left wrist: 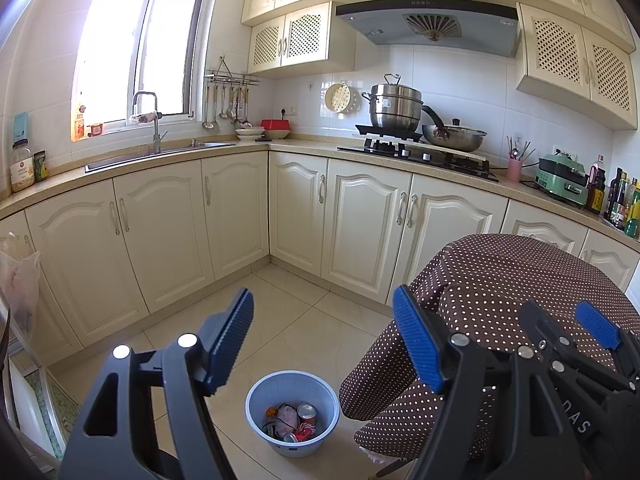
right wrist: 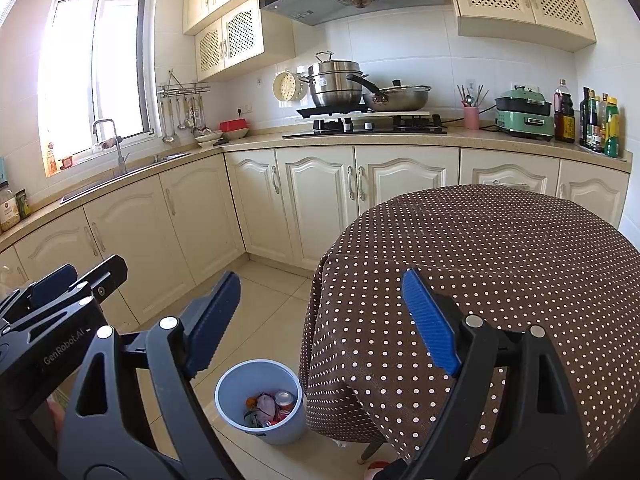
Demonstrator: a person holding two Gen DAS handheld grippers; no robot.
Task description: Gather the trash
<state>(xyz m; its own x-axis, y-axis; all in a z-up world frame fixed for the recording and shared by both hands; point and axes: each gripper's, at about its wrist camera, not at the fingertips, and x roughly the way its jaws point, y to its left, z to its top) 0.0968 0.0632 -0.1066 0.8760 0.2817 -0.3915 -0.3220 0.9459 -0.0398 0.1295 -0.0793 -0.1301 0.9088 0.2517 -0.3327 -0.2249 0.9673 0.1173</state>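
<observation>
- The left gripper [left wrist: 324,336] hangs above the tiled floor [left wrist: 292,320] with its blue-padded jaws spread wide and nothing between them.
- The right gripper [right wrist: 324,320] is likewise wide apart and empty, held over the near left edge of the table; in the left wrist view it shows just to the right of the left one.
- Below and between the jaws, a pale blue waste bin [left wrist: 256,408] stands on the floor just beside the table's left edge.
- The bin holds the collected trash [left wrist: 291,422]: a drink can with its top showing, a pinkish crumpled piece, something small and orange, and red scraps.
- The round table's brown polka-dot tablecloth [right wrist: 500,248] hangs down over its edge.
- Beyond, cream cabinets [left wrist: 160,216] run along an L-shaped counter.
- A sink with faucet [left wrist: 154,120] sits under the window at the counter's left stretch.
- A steel steamer pot [left wrist: 396,106] and a wok [left wrist: 454,138] sit on the gas hob.
- A green appliance [right wrist: 524,114] and sauce bottles [right wrist: 600,124] stand at the counter's right end.
</observation>
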